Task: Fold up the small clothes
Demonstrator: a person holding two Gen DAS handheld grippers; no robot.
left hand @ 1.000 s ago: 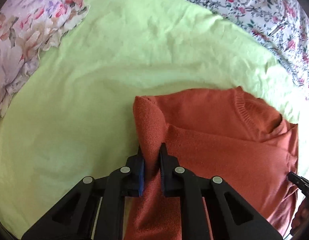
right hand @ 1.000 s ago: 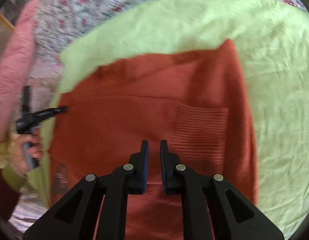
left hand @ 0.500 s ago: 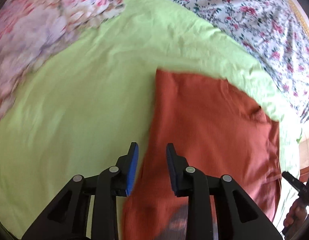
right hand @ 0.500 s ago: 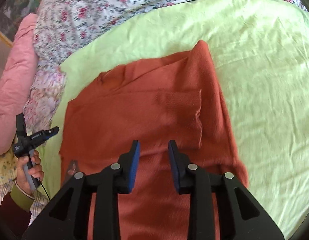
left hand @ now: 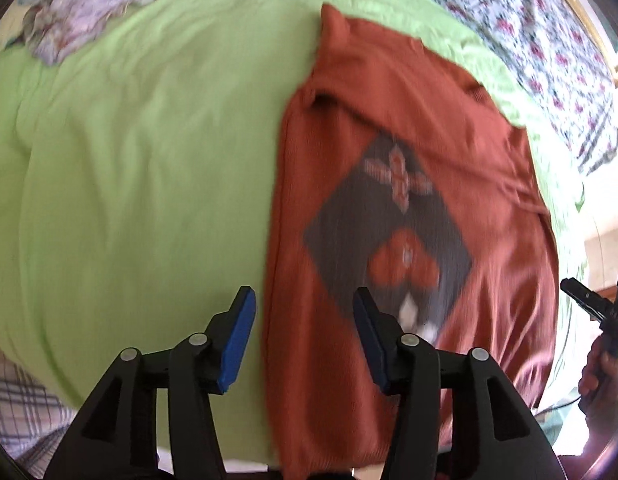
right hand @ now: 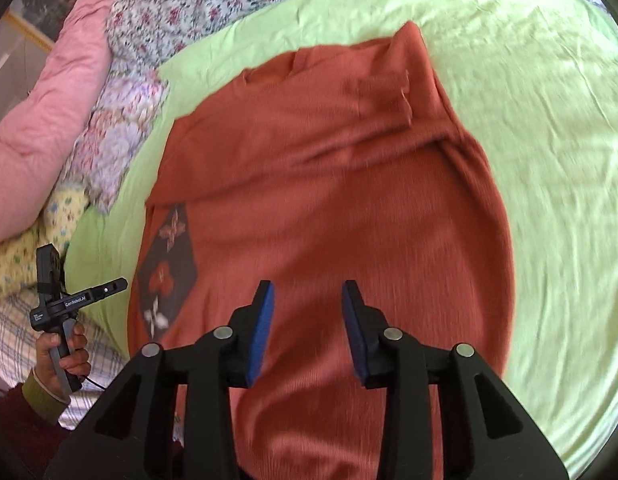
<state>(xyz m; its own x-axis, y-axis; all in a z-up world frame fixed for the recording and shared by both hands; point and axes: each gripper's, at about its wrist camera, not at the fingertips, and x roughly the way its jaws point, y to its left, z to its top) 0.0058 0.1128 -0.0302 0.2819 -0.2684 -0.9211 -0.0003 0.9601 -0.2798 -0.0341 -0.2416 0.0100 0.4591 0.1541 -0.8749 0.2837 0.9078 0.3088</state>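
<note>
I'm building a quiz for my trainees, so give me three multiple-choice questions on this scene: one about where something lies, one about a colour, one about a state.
1. Where does the rust-orange knitted sweater lie?
A. on the light green bedsheet
B. on a wooden floor
C. inside a basket

2. What colour are the pads on the right tool?
A. red
B. blue
C. white

3. In what state is the left tool?
A. shut on a sleeve
B. shut on nothing
C. open, holding nothing

Answers: 1 A, green sheet shows around the sweater's edges in both views. 2 B, the inner faces of the fingers are blue. 3 C, its fingers stand wide apart with no cloth pinched between them.
</note>
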